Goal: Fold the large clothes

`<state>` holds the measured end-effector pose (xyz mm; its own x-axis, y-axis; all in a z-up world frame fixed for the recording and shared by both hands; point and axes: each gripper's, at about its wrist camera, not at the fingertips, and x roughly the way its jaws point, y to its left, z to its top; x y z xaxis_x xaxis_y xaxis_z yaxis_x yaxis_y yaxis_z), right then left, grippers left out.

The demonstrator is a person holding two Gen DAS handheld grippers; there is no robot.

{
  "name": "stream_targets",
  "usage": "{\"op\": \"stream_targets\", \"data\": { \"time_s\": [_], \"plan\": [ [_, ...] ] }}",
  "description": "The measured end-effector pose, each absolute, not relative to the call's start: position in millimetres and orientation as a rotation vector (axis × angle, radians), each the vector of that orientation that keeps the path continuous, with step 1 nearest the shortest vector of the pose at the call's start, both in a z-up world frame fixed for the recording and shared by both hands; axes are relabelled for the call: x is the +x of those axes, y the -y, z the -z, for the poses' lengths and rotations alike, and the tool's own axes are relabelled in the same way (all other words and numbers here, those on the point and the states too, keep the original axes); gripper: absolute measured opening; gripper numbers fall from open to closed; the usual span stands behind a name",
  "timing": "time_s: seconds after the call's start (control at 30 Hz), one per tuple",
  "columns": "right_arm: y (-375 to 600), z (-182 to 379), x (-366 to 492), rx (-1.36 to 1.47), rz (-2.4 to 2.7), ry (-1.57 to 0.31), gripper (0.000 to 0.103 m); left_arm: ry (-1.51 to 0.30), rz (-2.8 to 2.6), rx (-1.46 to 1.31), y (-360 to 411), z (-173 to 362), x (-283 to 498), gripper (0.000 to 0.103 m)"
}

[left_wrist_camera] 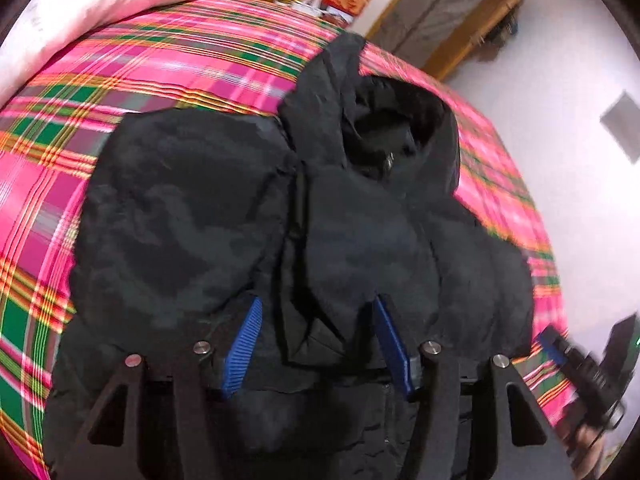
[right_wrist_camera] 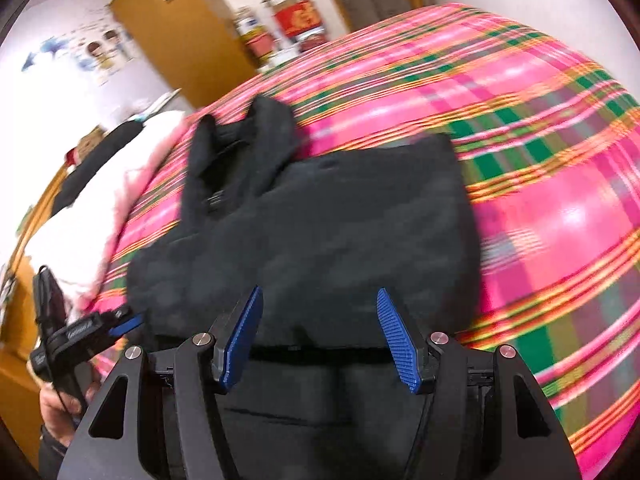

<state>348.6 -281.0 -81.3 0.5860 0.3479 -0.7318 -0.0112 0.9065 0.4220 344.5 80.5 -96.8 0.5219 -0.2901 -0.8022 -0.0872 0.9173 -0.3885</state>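
Jacket point(left_wrist_camera: 304, 220): lay on the bedspread point(left_wrist_camera: 168, 64), hood point(left_wrist_camera: 384, 132) at the far end.
Pillow point(left_wrist_camera: 100, 4): lay on the bed, beyond the jacket.
Boxes point(right_wrist_camera: 296, 20): stood behind the bed.

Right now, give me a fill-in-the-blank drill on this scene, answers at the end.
1. The jacket on the bed is ___ in colour.
2. The bedspread beneath it has a ___ pattern, mostly pink.
3. The left tool and the right tool both have their fingers ___, gripping nothing.
4. The pads on the fingers are ___.

Answers: black; plaid; open; blue
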Motion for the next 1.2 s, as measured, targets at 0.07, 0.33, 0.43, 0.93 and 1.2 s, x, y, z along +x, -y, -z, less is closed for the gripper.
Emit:
{"op": "stream_targets", "data": {
  "time_s": [0.07, 0.33, 0.43, 0.93, 1.2],
  "plan": [
    [294, 82, 350, 0.386, -0.175, -0.917, 0.048, -1.019, 0.093, -0.334, -71, 101, 346, 0.015],
    [286, 107, 374, 0.310, -0.151, -0.953, 0.031, -0.977, -0.042, -0.218, -76, 99, 340, 0.001],
    [268, 134, 381, 0.233, -0.151, -1.011, 0.031, -1.024, -0.051, -0.233, -81, 111, 343, 0.001],
    [285, 77, 365, 0.134, -0.135, -0.845, 0.031, -0.823, -0.177, -0.225, -96, 59, 324, 0.002],
    [289, 95, 429, 0.127, -0.101, -0.929, 0.031, -0.732, 0.006, -0.151, -63, 43, 347, 0.002]
  ]
}}
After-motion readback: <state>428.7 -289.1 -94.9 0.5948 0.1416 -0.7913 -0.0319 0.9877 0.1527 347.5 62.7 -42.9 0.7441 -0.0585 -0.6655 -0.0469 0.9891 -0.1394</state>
